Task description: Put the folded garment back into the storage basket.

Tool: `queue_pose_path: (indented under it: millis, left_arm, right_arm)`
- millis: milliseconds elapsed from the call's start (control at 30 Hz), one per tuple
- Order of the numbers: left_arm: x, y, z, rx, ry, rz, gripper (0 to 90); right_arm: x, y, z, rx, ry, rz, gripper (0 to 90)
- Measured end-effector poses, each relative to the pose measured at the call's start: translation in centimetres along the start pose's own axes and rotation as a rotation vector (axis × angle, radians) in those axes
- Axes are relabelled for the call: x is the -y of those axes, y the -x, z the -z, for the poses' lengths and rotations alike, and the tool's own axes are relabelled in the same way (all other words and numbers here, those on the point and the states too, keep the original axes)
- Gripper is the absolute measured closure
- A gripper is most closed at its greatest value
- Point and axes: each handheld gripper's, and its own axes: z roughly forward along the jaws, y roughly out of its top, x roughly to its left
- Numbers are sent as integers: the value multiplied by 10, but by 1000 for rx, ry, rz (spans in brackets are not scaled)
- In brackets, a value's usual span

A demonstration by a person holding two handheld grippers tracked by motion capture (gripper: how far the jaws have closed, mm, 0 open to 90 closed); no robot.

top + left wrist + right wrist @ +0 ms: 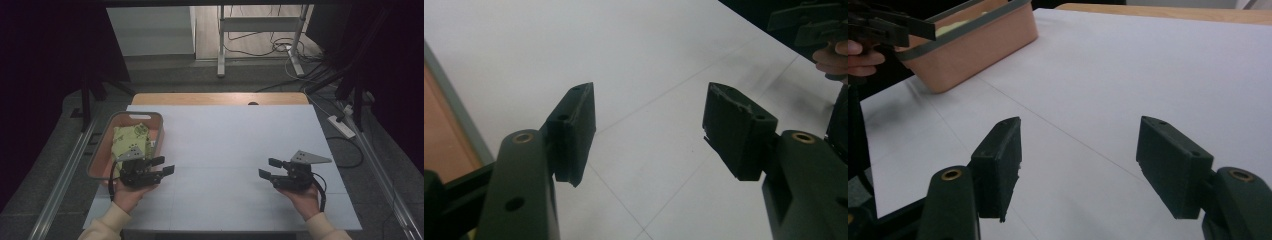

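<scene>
Currently, high view: left tongs (165, 165) held low at the near right corner of the pink bin (156, 131), pads apart and pointing right across the counter (235, 135), nothing between them. Yellow-green patterned cloth (131, 138) lying folded inside the bin, well clear of both pads. Right tongs (268, 168) at the right half of the counter, pointing left toward the bin, likewise spread and empty. Both forearms entering from the near edge, hands wrapped round the gripper bodies, wrists roughly level, grey three-cornered plates uppermost.

Left gripper view: jaws standing wide over bare white counter; a strip of the bin's wall at the left edge; the right hand (831, 56) and its tongs visible far off at the upper right.

Right gripper view: jaws wide apart over the white sheet; bin (978, 42) at upper left with a sliver of the cloth (955, 25) above its rim; left hand (863, 57) just beside the bin.

Step judged in hand: approach, before any grasp. Next move probably calls for turning the left tongs toward the bin and lowering over the cloth, pads kept apart until a fold sits between them, then closing; right tongs to be carried across to assist.
</scene>
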Motion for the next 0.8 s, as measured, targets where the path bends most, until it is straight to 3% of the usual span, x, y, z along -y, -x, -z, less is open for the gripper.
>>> queue_pose_path:
  millis: [233, 333, 800]
  left_arm:
    - [6, 6, -5, 15, -17, -13, 378]
    - [7, 8, -5, 10, -14, -20, 376]
    - [8, 14, -6, 14, -15, -49, 375]
  right_arm:
    - [11, 9, 18, 33, -8, 20, 347]
    - [13, 13, 24, 39, 6, 4, 348]
    - [14, 20, 28, 53, -2, 13, 347]
